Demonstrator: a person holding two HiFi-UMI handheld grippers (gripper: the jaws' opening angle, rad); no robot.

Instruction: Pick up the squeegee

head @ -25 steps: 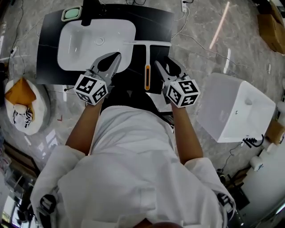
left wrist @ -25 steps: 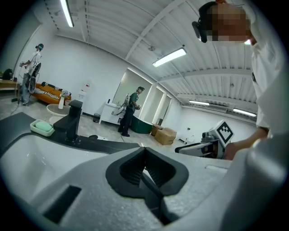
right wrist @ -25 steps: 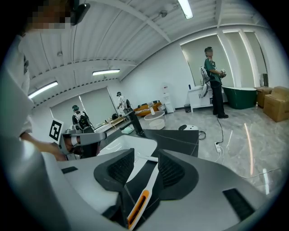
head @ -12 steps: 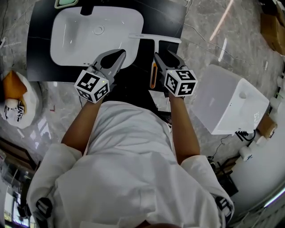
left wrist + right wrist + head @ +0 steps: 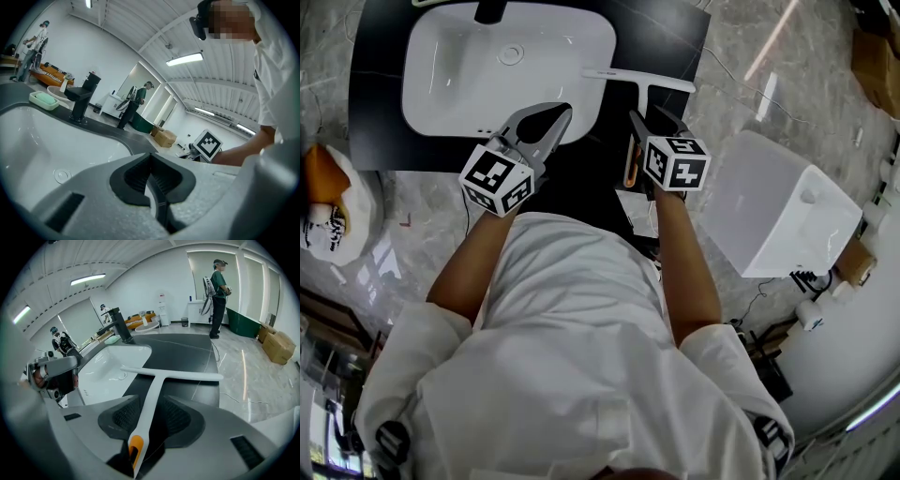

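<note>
The squeegee (image 5: 630, 103) is white and T-shaped, with an orange tip on its handle, and lies on the black counter (image 5: 380, 84) right of the white sink (image 5: 441, 84). My right gripper (image 5: 649, 122) is tilted down over the handle. In the right gripper view the handle (image 5: 152, 390) runs between the open jaws (image 5: 152, 401) without touching the pads, the orange tip (image 5: 135, 446) is nearest me, and the blade (image 5: 173, 374) lies across beyond. My left gripper (image 5: 558, 112) hovers at the sink's near rim, its tips (image 5: 150, 157) together and holding nothing.
A black faucet (image 5: 490, 11) stands behind the sink, a green soap dish (image 5: 43, 99) beside it. A white box-like unit (image 5: 778, 216) sits on the marble floor to the right, an orange and white bag (image 5: 323, 202) to the left. People stand far off.
Both grippers have sunk toward the counter. The right one has tipped downward and shifted left, so the squeegee handle now lies between its jaws instead of beside them.
</note>
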